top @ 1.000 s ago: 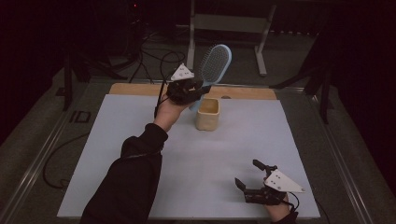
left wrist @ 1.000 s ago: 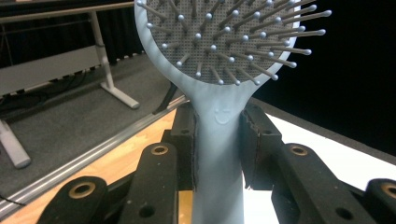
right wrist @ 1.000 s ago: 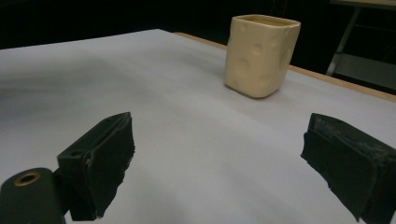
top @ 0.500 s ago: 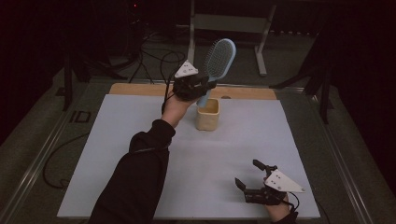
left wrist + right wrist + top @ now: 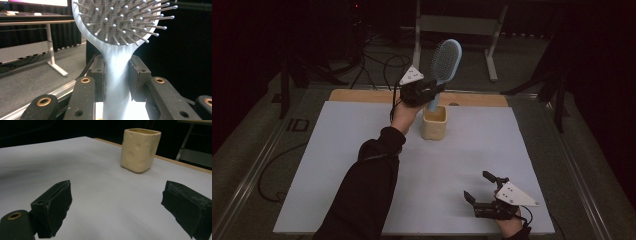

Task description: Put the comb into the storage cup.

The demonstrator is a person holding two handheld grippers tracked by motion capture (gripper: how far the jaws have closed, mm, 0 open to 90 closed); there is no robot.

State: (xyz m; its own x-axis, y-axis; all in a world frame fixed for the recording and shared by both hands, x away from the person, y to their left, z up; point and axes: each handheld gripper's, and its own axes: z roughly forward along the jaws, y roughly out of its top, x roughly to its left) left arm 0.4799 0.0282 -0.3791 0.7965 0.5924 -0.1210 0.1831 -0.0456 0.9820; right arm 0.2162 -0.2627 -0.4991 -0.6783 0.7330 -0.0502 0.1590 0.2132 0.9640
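Note:
A light blue hairbrush (image 5: 443, 67) stands upright with its head up, and my left gripper (image 5: 424, 93) is shut on its handle just above a cream cup (image 5: 434, 122) near the table's far edge. The handle's lower end reaches the cup's mouth. In the left gripper view both pads clamp the handle (image 5: 116, 75) below the bristled head. My right gripper (image 5: 484, 192) rests open near the front right of the white table (image 5: 337, 150). In the right gripper view the cream cup (image 5: 139, 150) stands beyond its spread jaws.
A wooden strip (image 5: 362, 96) runs along the table's far edge. Behind it are cables on the floor and a metal stand (image 5: 452, 25). A dark sleeve (image 5: 367, 185) crosses the left middle of the table.
My left gripper has carried the brush to the right and down, until it stands over the cup. The right gripper has not moved.

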